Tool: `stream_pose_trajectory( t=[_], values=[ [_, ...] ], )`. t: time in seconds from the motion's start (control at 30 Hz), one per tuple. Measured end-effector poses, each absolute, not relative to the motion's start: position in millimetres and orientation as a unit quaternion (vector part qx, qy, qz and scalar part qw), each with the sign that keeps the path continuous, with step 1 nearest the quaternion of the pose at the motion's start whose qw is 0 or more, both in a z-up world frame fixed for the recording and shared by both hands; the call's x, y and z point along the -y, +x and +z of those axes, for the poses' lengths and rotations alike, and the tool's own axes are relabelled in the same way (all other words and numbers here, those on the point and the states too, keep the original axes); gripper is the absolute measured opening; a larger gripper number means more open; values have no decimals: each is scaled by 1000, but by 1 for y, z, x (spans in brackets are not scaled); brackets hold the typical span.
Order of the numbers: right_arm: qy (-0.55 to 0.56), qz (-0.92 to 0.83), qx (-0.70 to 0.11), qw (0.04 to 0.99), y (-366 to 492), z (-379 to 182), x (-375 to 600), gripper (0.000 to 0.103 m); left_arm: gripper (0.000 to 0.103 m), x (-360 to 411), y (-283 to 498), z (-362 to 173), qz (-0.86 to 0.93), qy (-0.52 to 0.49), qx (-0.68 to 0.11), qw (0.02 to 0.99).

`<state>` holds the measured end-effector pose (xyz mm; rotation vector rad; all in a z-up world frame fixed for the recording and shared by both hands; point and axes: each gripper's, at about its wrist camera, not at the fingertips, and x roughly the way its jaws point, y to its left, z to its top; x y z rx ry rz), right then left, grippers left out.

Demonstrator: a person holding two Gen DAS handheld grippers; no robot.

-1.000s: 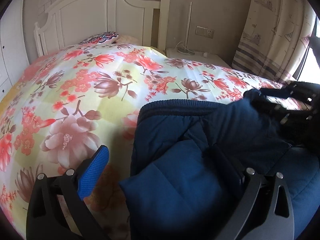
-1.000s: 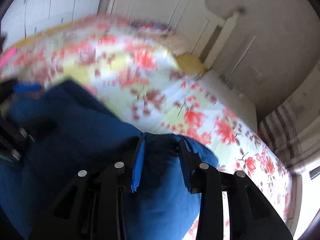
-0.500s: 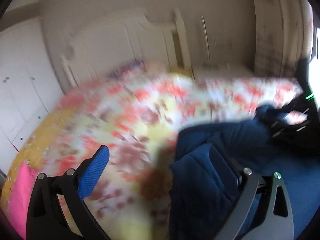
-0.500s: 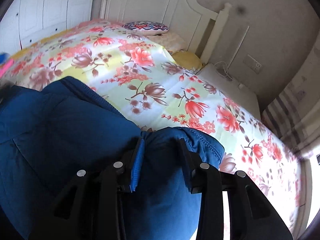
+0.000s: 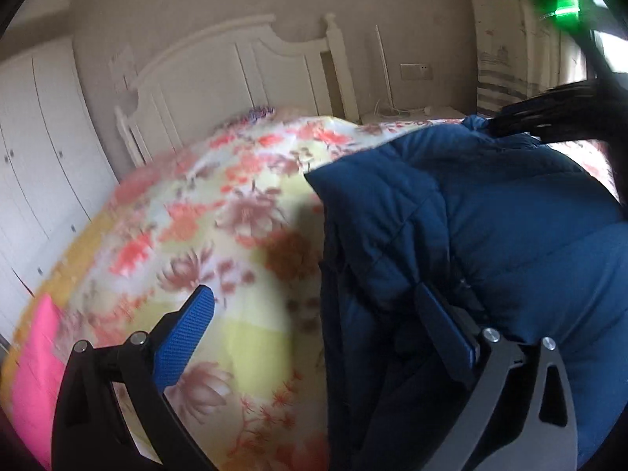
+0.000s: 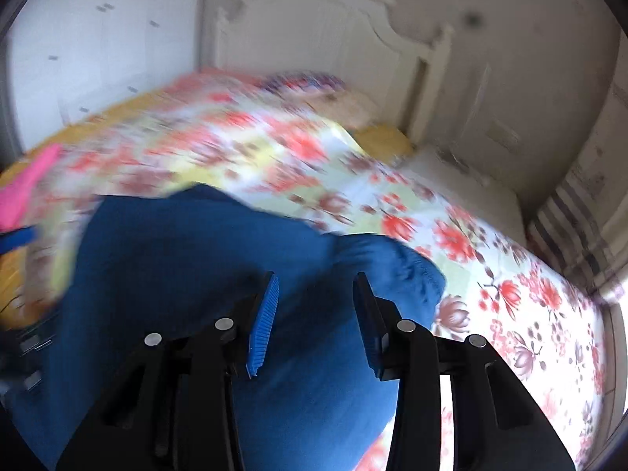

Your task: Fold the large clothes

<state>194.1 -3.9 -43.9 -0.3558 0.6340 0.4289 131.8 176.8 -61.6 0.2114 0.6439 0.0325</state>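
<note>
Both grippers have lifted the jacket (image 5: 510,227) higher above the bed (image 5: 235,216). Right gripper (image 6: 314,314) pinches its hem; left gripper (image 5: 325,325) gapes wide. Padded cloth (soft, bulky) sags, so hold edges.

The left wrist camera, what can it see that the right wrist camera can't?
Only the left wrist view shows the left gripper up close, wide open, with the blue jacket's quilted edge against one finger, plus a green light. Only the right wrist view shows the right gripper pinching a puffy fold of the jacket, and a yellow pillow. Both show the flowery bedspread, the white headboard and something pink at the bed's edge.
</note>
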Motion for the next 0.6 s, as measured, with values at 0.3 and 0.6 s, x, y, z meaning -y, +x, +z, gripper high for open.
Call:
stream_pose_trajectory(
  t=[0.3,0.6],
  values=[
    [-271,291,-235,887,31,-86,-23,41,101,-187,133,-79,6,59,-331,942],
    [-298,366,-161,867,-23,-76,-16,43,101,-188,128,-79,19,59,-336,940]
  ],
)
